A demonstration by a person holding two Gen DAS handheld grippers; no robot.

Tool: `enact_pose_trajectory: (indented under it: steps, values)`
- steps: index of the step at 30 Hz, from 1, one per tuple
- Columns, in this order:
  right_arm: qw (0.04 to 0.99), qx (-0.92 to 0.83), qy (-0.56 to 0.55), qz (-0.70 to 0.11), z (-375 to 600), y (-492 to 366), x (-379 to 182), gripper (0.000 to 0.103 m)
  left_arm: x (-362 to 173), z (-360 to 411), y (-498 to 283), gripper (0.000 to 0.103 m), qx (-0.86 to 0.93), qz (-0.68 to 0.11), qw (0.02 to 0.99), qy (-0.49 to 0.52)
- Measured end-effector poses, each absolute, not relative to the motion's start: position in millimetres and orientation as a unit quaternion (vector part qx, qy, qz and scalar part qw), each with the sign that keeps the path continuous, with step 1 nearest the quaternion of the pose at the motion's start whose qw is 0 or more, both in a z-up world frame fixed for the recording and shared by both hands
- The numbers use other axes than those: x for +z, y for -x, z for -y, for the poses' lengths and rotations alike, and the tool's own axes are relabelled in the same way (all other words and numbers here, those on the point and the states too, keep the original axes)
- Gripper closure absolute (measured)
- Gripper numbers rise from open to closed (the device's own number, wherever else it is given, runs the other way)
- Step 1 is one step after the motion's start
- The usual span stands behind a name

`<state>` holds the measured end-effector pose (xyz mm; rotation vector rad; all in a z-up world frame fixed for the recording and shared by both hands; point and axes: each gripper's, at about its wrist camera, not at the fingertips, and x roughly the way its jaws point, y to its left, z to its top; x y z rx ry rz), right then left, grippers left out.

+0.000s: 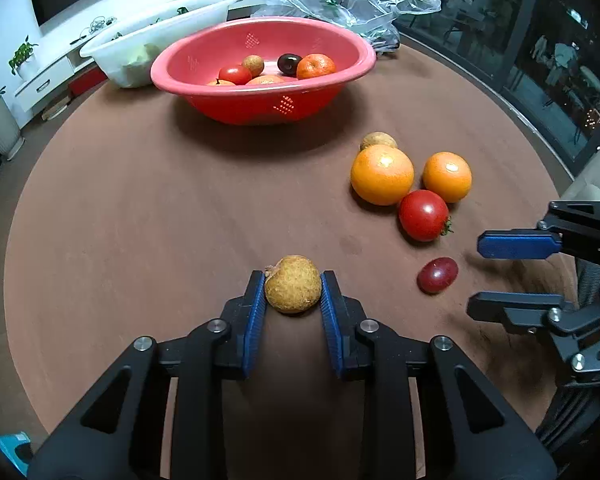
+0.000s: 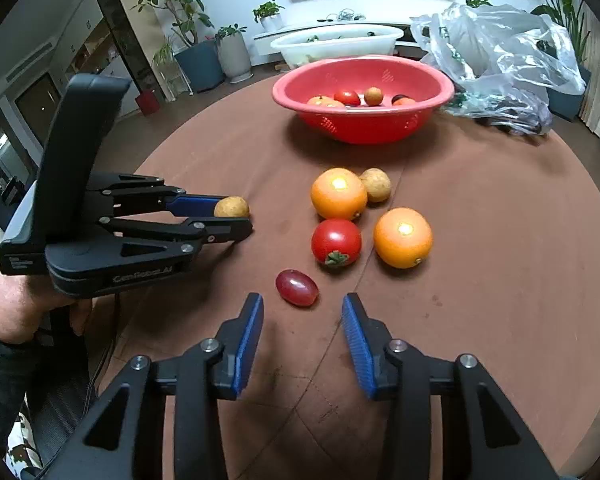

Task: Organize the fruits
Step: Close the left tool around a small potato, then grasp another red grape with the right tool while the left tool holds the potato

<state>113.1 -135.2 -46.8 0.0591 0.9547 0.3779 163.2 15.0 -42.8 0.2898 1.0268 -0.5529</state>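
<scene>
My left gripper (image 1: 293,278) is shut on a small tan round fruit (image 1: 293,290), also seen from the side in the right wrist view (image 2: 231,207). My right gripper (image 2: 302,304) is open and empty, just behind a red grape (image 2: 297,287) on the brown table. It also shows in the left wrist view (image 1: 476,274), right of the grape (image 1: 437,275). Two oranges (image 2: 339,193) (image 2: 403,237), a tomato (image 2: 336,241) and another tan fruit (image 2: 375,185) lie together mid-table. The red bowl (image 1: 260,106) at the back holds several fruits.
A white tub (image 1: 112,50) stands behind the red bowl on the left. A crumpled clear plastic bag (image 2: 500,68) lies at the back right. The round brown table (image 1: 140,208) ends at a curved edge; potted plants and furniture stand beyond.
</scene>
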Motion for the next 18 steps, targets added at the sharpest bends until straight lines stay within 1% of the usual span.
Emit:
enact_pose_trajectory:
  steps: [6, 18]
  values:
    - [0.867, 0.182, -0.006, -0.463, 126.6, -119.2, -49.2, 0.060, -41.0, -21.7, -147.7, 0.078, -0.261, -0.486, 0.825, -0.125]
    - [0.864, 0.178, 0.054, -0.467, 105.5, -131.0, -59.3, 0.069, -42.1, -31.8, -131.1, 0.077, -0.258, -0.488, 0.827, -0.108]
